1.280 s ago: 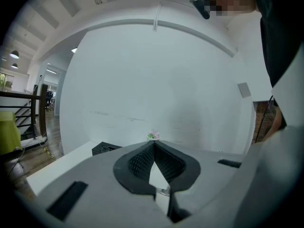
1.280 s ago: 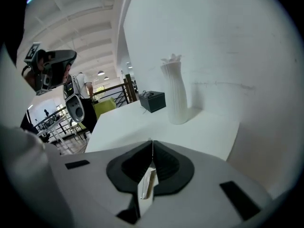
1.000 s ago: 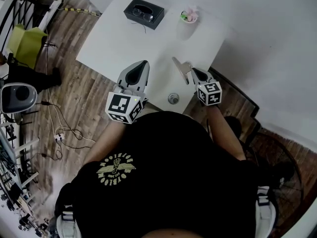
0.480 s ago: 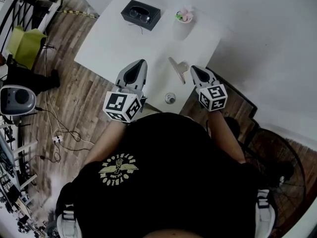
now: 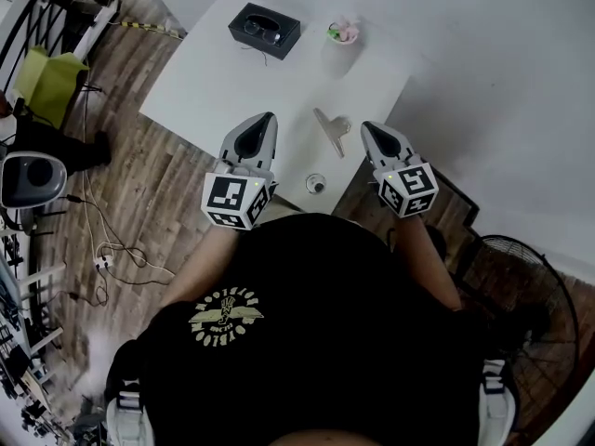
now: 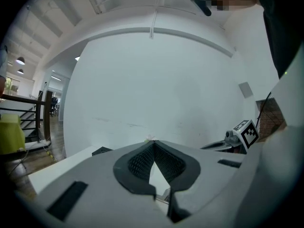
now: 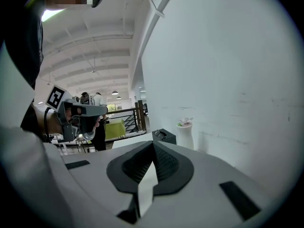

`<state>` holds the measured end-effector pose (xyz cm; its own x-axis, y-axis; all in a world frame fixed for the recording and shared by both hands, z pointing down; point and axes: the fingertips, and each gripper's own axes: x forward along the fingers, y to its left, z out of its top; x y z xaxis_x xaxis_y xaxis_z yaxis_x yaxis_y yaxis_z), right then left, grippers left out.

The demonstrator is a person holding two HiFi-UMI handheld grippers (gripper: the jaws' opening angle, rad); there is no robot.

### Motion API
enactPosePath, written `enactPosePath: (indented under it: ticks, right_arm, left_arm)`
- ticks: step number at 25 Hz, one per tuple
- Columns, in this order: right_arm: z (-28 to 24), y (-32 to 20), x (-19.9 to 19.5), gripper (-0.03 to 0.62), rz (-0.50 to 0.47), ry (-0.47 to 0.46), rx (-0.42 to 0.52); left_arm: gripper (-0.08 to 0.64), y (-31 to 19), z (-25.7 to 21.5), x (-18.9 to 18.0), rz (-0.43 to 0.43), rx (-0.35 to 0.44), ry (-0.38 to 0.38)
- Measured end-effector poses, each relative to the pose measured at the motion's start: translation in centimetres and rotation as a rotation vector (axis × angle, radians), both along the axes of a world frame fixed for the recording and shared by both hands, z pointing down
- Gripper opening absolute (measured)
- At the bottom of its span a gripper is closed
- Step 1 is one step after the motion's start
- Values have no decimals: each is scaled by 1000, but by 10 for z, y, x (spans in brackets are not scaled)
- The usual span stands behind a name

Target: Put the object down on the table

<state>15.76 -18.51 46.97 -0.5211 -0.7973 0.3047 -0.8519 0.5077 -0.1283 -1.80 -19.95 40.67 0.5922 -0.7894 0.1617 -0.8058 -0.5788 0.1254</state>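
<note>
The object, a small grey metal piece with a flared V shape (image 5: 332, 130), lies flat on the white table (image 5: 223, 82) by itself. My right gripper (image 5: 365, 126) is just to its right, clear of it, jaws shut and empty; the right gripper view shows the pads (image 7: 153, 142) meeting at the tip with nothing between them. My left gripper (image 5: 267, 119) hovers over the table to the object's left, its jaws (image 6: 153, 142) also closed at the tip and empty.
A black case with glasses (image 5: 264, 28) and a small white vase of flowers (image 5: 342, 33) stand at the table's far side. A small round thing (image 5: 316, 184) sits near the table's front edge. A floor fan (image 5: 521, 277) stands at the lower right.
A second ago the metal object stuck up from the right gripper's tip. It now lies on the table, and the right gripper has drawn back to the right, away from it.
</note>
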Motion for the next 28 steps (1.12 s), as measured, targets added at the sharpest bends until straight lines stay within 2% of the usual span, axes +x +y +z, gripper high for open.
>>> enactPosePath:
  ticks: [16,22,28]
  right_arm:
    - [-82,43,3,2,-7,-15,159]
    - [-111,57,4,2,-5,-5,230]
    - [-111,70,3,2,-5,-5,254]
  left_arm:
    - [6,39,-24,16,16,92,-14]
    - [6,52,-27,13,0,75,-11]
    - [6,67,-31,7,-2,79,-45]
